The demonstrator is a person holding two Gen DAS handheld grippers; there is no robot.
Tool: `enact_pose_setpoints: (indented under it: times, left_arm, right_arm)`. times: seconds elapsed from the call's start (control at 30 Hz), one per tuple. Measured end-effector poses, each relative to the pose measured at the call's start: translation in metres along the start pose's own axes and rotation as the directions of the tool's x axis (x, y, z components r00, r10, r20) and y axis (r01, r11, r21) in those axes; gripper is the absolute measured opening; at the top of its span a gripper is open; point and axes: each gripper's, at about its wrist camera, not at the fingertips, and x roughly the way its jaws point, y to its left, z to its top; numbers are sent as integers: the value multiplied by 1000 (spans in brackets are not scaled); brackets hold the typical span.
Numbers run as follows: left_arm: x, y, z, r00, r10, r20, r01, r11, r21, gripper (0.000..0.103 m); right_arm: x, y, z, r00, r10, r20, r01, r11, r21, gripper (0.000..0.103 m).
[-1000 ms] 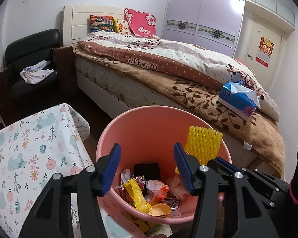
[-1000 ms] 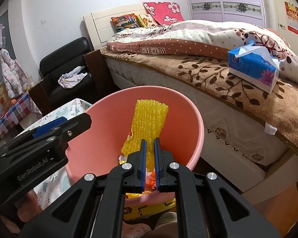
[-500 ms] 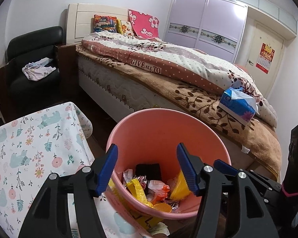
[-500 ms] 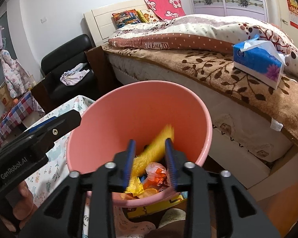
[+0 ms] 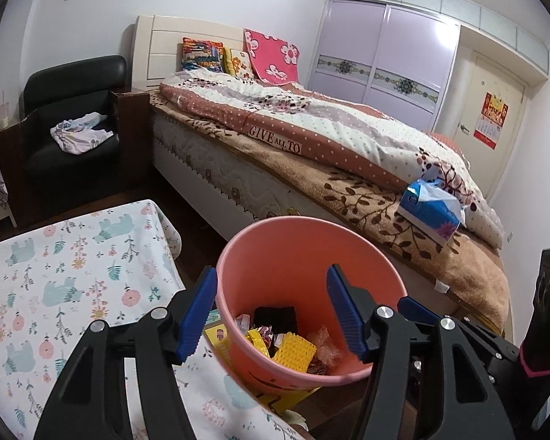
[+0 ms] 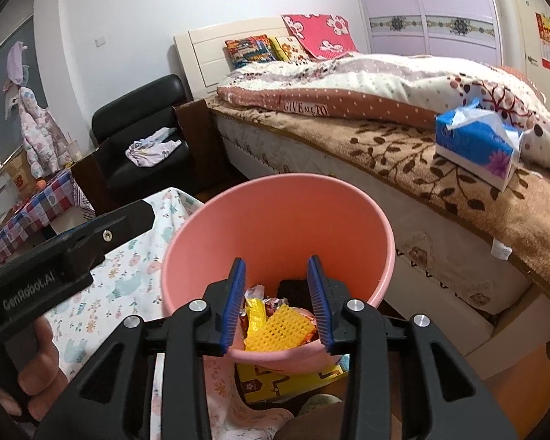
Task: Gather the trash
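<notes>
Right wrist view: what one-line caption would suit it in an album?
Right gripper, jaws opening and empty, above a pink bin where yellow foam netting lies among wrappers.

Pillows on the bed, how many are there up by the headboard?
3, all leaning on the headboard: a striped colourful pillow on the left, a small yellow flowery one in the middle, and a pink one with white flowers on the right. The quilt may hide more.
</notes>
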Motion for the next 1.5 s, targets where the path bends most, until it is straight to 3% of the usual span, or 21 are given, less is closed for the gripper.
enact_pose_setpoints:
  times: [0.17,0.8,1.5]
  left_arm:
    - [-23,3,5,1000,15,26,-16,1000,7,61]
    - [-100,12,-9,989,95,110,-97,995,9,58]
    - [-113,24,-31,988,129,86,-128,992,-15,49]
  right_arm:
    - [-16,10,2,1000,5,29,-5,1000,-12,46]
    - [-61,47,-7,996,29,90,-26,999,-40,47]
    - [-71,73,-20,995,29,92,-23,998,-66,47]
